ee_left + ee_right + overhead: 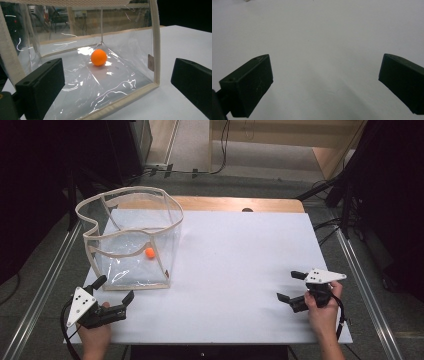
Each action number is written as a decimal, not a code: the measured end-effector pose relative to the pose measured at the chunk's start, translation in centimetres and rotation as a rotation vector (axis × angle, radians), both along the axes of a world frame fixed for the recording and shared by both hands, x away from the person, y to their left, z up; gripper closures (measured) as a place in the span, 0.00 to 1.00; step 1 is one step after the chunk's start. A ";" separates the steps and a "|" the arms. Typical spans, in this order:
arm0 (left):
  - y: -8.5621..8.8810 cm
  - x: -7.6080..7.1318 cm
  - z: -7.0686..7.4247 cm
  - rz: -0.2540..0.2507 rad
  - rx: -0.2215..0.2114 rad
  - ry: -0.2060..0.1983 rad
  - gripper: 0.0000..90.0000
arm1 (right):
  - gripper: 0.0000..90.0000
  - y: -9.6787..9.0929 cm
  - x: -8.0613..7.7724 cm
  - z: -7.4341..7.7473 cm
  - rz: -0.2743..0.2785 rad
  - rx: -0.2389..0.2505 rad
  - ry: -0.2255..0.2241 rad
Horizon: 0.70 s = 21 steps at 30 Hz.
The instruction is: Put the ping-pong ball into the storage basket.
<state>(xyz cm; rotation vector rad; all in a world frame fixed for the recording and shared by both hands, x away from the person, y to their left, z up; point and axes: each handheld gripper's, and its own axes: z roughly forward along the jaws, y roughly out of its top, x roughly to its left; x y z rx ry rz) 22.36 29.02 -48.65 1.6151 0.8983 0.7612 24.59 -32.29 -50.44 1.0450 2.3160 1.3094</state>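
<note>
So over on the left there's the left tool (115, 288), jaws spread wide with nothing in them, parked right in front of the clear bag (131, 240). The bag is see-through plastic with cream fabric trim, standing upright and open at the top on the left part of the white surface (235, 270). Inside it a little orange ball (149, 252) sits on the bottom, toward the back. Way off to the right, well apart from the bag, the right tool (290, 286) hangs over bare surface, jaws wide open too, holding nothing.
</note>
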 end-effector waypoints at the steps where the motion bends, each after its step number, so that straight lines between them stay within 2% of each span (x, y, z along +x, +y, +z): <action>1: 0.0 0.0 0.0 0.000 0.000 0.000 0.00 | 0.00 -0.1 -0.1 0.0 -0.005 -0.001 0.002; 10: 0.1 0.1 0.0 0.004 -0.003 0.001 0.00 | 0.00 -1.4 -0.8 -0.4 -0.010 0.040 -0.020; 13: 0.1 0.1 0.0 0.009 -0.001 0.004 0.00 | 0.00 -1.7 -0.8 -0.5 -0.003 0.043 -0.024; 21: -0.1 -0.1 0.0 0.026 0.012 0.001 0.00 | 0.00 -2.1 -0.5 -1.4 -0.003 0.089 -0.020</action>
